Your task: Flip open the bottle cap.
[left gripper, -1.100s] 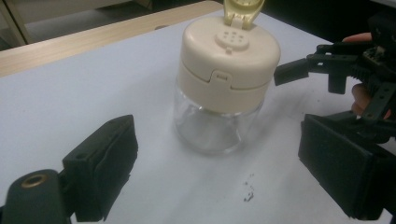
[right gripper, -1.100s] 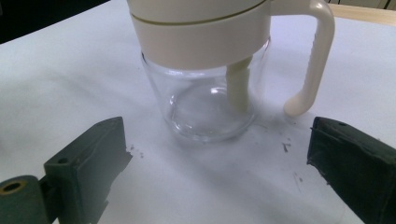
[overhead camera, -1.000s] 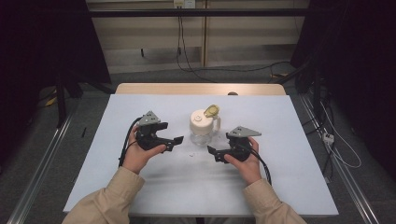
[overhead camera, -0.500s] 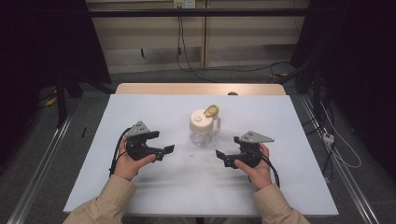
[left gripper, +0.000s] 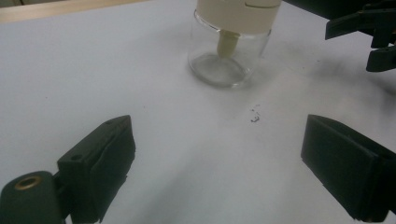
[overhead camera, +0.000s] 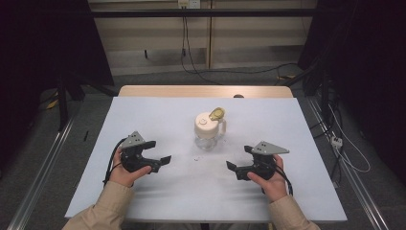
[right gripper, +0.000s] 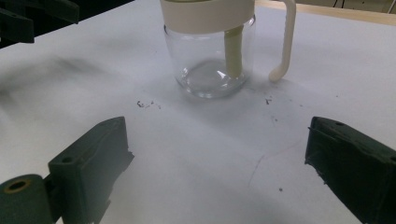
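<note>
A pale blue-white worktop (overhead camera: 158, 120) with a bare wooden strip (overhead camera: 191, 91) along its far edge — small dark specks (left gripper: 255, 115) dot its surface. Behind it, black cables (overhead camera: 239, 72) trail over the grey floor (overhead camera: 86, 115) — metal rails (overhead camera: 43, 167) flank both sides.

Both forearms come in from the near edge in tan sleeves, each hand wrapped around a black gripper. The left hand (overhead camera: 125, 173) holds the left gripper (overhead camera: 160, 152) low, its jaws spread wide and pointing inward toward the middle, a cable looping back along the wrist. The right hand (overhead camera: 272, 180) holds the right gripper (overhead camera: 239, 158) mirrored, jaws parted and aimed inward and slightly forward, grey three-cornered plate on top. In the left gripper view the two black jaws stand far apart with nothing between them. It's the same in the right gripper view: jaws wide, gap empty. The two grippers sit well apart, facing each other.
</note>
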Available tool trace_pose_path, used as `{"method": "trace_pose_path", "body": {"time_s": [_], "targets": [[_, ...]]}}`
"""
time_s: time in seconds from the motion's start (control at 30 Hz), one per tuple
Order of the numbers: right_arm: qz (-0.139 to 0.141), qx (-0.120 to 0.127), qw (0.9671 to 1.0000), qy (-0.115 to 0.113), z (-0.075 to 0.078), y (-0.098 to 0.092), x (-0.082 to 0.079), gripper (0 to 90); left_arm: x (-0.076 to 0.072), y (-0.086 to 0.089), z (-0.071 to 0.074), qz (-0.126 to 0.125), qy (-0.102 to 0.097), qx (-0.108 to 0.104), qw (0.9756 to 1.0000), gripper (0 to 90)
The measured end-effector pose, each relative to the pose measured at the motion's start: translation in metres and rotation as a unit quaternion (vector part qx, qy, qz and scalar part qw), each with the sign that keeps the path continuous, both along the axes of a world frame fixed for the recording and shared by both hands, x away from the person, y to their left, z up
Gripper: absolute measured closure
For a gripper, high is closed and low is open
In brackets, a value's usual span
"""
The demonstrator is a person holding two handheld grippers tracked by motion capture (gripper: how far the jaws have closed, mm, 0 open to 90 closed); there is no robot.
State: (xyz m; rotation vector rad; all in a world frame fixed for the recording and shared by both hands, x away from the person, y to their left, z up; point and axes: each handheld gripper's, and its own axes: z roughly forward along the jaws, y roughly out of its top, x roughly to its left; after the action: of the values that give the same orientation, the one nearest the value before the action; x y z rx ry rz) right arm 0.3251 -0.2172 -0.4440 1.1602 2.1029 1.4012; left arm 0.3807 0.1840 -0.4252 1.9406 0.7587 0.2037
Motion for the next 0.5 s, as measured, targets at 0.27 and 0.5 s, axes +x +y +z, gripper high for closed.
{"method": "trace_pose_path", "body": {"time_s": [0.27, 0.5], "targets": [[0.004, -0.009, 0.9999, -0.001, -0.002, -0.016, -0.014, 6.7, -0.004, 0.008, -0.002, 0.006, -0.001, 0.002, 1.0000, 9.4], [0.001, -0.012, 0.9999, -0.004, -0.002, -0.027, -0.022, 7.1, -0.009, 0.016, -0.002, 0.012, -0.003, -0.001, 0.9999, 9.4]]}}
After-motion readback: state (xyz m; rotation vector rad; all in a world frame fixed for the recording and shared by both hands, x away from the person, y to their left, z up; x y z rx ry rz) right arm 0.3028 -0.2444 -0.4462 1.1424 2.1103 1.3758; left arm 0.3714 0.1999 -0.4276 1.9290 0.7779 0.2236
